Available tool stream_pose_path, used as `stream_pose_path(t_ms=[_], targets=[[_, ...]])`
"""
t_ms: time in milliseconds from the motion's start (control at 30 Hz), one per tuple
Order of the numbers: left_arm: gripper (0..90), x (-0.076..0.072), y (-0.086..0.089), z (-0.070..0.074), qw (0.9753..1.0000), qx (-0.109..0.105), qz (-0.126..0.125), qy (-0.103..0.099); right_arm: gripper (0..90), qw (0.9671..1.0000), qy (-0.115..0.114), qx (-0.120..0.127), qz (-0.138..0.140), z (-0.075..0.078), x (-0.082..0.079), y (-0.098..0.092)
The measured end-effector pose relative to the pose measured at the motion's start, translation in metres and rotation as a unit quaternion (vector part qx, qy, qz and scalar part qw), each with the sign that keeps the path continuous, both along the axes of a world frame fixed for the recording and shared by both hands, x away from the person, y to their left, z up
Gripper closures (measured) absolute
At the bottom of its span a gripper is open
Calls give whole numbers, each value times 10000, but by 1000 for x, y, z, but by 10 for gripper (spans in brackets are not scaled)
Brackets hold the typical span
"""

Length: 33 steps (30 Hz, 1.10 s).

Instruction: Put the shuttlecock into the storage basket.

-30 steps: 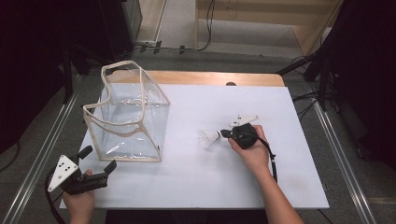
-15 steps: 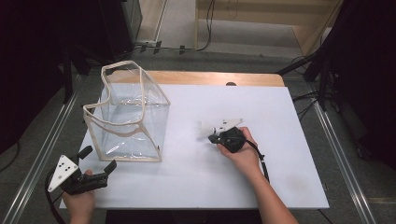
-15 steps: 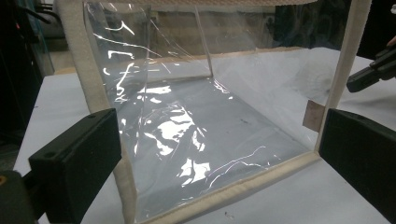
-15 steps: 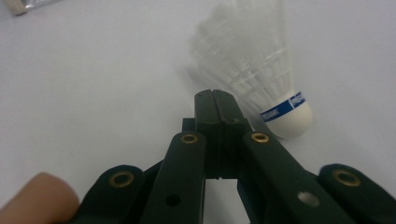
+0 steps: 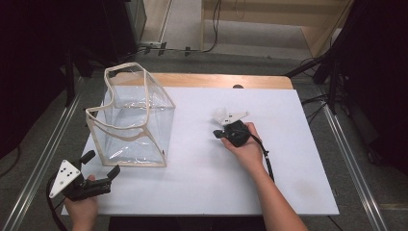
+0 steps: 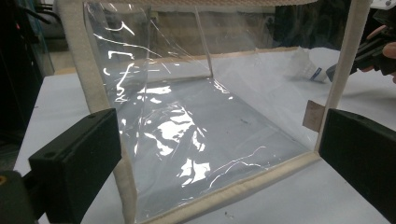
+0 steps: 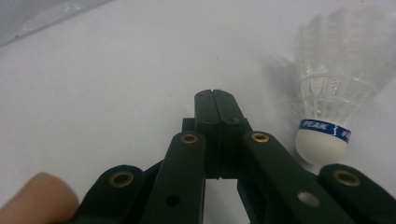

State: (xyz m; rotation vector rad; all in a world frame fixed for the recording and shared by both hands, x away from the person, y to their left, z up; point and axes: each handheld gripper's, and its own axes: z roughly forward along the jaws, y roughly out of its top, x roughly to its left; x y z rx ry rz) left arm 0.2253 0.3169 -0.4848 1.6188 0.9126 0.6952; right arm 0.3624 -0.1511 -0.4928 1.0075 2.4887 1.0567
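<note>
One container stands on the white worktop point(image 5: 192, 192): a clear plastic bag point(image 5: 134, 122) with cream fabric edging, upright at the left with its mouth open to the top. Through its see-through walls only the worktop shows, nothing lies inside it. The left tongs point(image 5: 100, 164) rest at the near left corner of the worktop, just short of the bag, jaws spread wide and holding nothing; in the left gripper view the bag's near lower edge point(image 6: 224, 191) sits between those two black jaws without touching either. Over on the right, a white feathered shuttlecock point(image 7: 334, 100) with a blue band above its cork lies on the worktop, well apart from the bag. The right tongs point(image 7: 215, 100) are pressed fully together, gripping nothing, their tips on the worktop just beside the shuttlecock's cork, seemingly not touching it. In the high view the right tongs point(image 5: 219, 133) point toward the bag.
</note>
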Motion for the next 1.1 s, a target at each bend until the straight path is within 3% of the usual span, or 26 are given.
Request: stream_pose_path(t_ms=[167,400,467,500,533,633,833,933,967,1000,1033,1067,1100], targets=[[0,0,0,0,10000,0,-4,1,875,10000,-38,50,-46,0,1,-5],[0,0,0,0,10000,-4,-4,4,846,9994,-182,178,-242,13,-3,-20],[0,0,0,0,10000,3,-1,6,799,9986,-201,263,-402,16,-4,-28],[0,0,0,0,10000,4,-1,6,710,9971,-240,313,-644,20,-5,-35],[0,0,0,0,10000,1,-4,4,710,9971,-240,313,-644,20,-5,-35],[0,0,0,0,10000,-2,-5,4,541,9938,-230,391,-1020,23,-7,-44],[0,0,0,0,10000,-1,-7,5,337,9873,-89,418,-1529,20,-8,-54],[0,0,0,0,10000,0,0,7,201,9805,90,458,-1910,16,-5,-56],[0,0,0,0,10000,6,2,4,127,9757,199,473,-2129,14,-3,-55],[0,0,0,0,10000,6,2,4,127,9757,199,473,-2129,14,-3,-55],[0,0,0,0,10000,5,-1,6,78,9714,256,479,-2313,11,0,-55],[0,0,0,0,10000,-1,-5,7,78,9714,256,479,-2313,11,0,-55],[0,0,0,0,10000,-3,-5,7,29,9673,287,492,-2472,10,2,-54]])
